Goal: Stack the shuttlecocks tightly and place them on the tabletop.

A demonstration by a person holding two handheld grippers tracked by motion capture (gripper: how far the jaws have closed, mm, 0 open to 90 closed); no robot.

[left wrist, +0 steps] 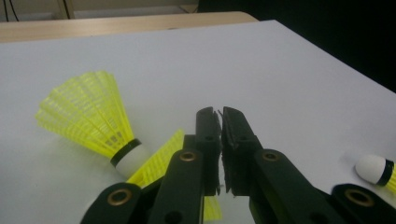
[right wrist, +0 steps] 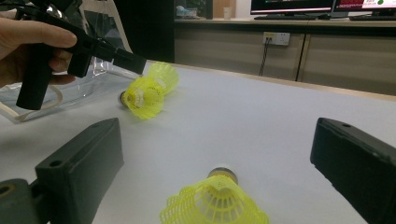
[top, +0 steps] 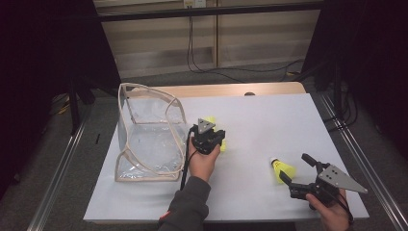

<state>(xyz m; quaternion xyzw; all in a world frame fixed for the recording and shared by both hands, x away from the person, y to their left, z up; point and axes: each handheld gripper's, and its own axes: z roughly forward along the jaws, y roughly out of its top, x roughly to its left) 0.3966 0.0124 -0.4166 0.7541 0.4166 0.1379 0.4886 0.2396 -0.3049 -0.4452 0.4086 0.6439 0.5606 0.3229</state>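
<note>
Right gripper view: shuttlecock lies between spread right tool jaws.

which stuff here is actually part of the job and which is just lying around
In the job:
- yellow shuttlecocks near the left gripper, two
- yellow shuttlecock by the right gripper
- clear bag, likely where they go
- left gripper, shut
- right gripper, open

Lying about:
- cables on the floor
- monitors

Dim room, bright white tabletop, soft shadows, mild blur
</note>
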